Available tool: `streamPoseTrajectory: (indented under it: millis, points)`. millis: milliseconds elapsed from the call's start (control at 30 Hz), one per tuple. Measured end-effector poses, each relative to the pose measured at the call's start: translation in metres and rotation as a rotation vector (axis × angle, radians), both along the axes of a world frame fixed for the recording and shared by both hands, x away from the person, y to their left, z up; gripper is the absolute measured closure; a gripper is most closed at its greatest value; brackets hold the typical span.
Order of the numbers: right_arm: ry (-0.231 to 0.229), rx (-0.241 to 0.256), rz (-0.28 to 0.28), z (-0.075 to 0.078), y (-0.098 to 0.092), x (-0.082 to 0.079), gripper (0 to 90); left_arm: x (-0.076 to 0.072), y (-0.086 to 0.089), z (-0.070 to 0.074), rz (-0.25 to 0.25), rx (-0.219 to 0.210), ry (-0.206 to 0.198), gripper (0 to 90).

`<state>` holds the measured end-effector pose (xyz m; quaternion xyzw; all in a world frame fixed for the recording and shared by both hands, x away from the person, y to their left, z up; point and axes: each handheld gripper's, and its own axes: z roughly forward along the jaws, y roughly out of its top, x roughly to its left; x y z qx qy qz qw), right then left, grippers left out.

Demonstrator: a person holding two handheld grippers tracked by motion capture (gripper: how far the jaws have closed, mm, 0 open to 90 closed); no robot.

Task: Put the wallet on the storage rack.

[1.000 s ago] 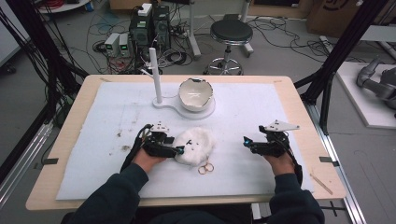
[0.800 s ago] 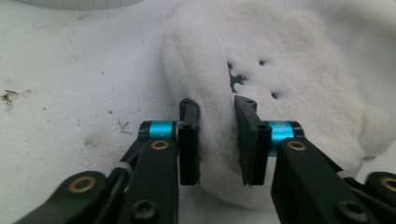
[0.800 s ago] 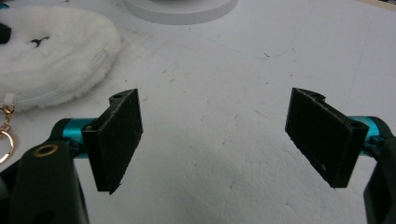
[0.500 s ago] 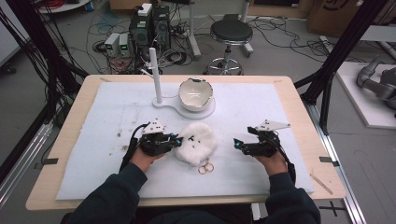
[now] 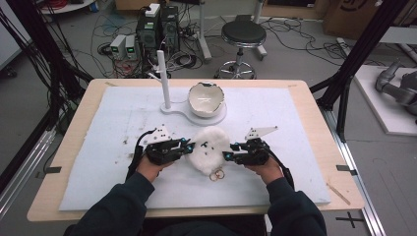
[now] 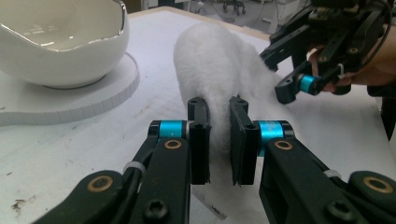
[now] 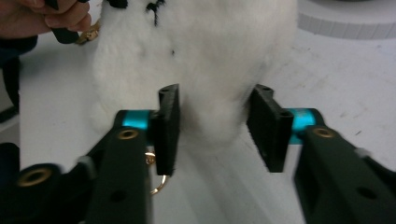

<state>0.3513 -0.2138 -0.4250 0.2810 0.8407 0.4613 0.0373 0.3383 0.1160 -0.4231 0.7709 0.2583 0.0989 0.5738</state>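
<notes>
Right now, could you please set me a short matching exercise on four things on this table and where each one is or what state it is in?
Things:
1. Left tool
2. Right tool
3. Bowl
4. Gold rings

States or places:
A. On the round white base beside the upright post
B. Open, jaws on either side of an edge of the plush toy
C. Pinching a fold of the plush toy
D. Lying on the mat at the near edge of the plush toy

Pairs: 1-C, 2-B, 3-A, 4-D
</notes>
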Motion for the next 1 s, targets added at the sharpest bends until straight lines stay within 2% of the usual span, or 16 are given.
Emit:
streamPoseTrajectory:
  millis: [67, 167, 200, 233, 300, 333, 400, 433, 467, 533, 567, 600, 733, 767, 833, 1000]
  points:
    - [-0.042, -0.016, 0.007, 0.003, -0.001, -0.003, 74.9, 0.001, -0.001, -0.001, -0.001, 0.002, 0.025, 77.7]
    - [-0.085, -0.024, 0.001, 0.007, -0.002, -0.006, 77.7, 0.003, -0.002, -0.004, 0.012, 0.027, 0.057, 70.9]
    - [-0.127, -0.026, 0.005, 0.010, -0.004, -0.008, 79.1, 0.007, -0.001, -0.007, 0.048, 0.036, 0.108, 54.1]
    - [-0.145, -0.018, 0.015, 0.012, -0.004, -0.009, 79.1, 0.010, 0.000, -0.009, 0.065, 0.037, 0.137, 46.6]
    - [-0.166, -0.001, 0.031, 0.014, -0.004, -0.011, 79.1, 0.011, 0.002, -0.010, 0.074, 0.039, 0.158, 46.6]
    - [-0.175, 0.005, 0.033, 0.015, -0.003, -0.011, 79.1, 0.012, 0.002, -0.011, 0.045, 0.040, 0.166, 51.0]
    - [-0.177, 0.025, 0.049, 0.016, -0.002, -0.012, 78.9, 0.010, 0.001, -0.011, 0.017, 0.040, 0.149, 70.9]
    - [-0.177, 0.025, 0.049, 0.016, -0.002, -0.012, 78.9, 0.008, -0.001, -0.010, 0.006, 0.060, 0.113, 70.9]
    - [-0.159, 0.032, 0.046, 0.015, -0.003, -0.012, 75.0, 0.006, -0.001, -0.008, -0.001, 0.066, 0.090, 77.3]
    - [-0.104, 0.046, 0.025, 0.013, -0.005, -0.008, 63.7, 0.005, 0.000, -0.006, -0.012, 0.046, 0.061, 79.3]
    - [-0.104, 0.046, 0.025, 0.013, -0.005, -0.008, 63.7, 0.005, 0.001, -0.005, -0.018, 0.039, 0.052, 79.3]
    - [-0.056, 0.053, 0.006, 0.010, -0.007, -0.002, 51.7, 0.004, 0.002, -0.003, -0.041, 0.021, 0.026, 80.1]
    - [-0.027, 0.056, 0.006, 0.006, -0.006, 0.001, 45.5, 0.001, 0.003, 0.001, -0.097, -0.004, -0.019, 80.3]
    - [-0.025, 0.064, 0.017, 0.006, -0.005, 0.002, 46.5, 0.001, 0.003, 0.001, -0.103, -0.008, -0.016, 80.2]
    - [-0.020, 0.081, 0.047, 0.006, -0.005, 0.002, 63.0, 0.001, 0.002, -0.001, -0.113, 0.011, -0.002, 80.0]
    - [-0.085, 0.088, 0.069, 0.012, -0.005, -0.002, 73.9, 0.004, 0.003, -0.001, -0.058, 0.001, 0.044, 72.2]
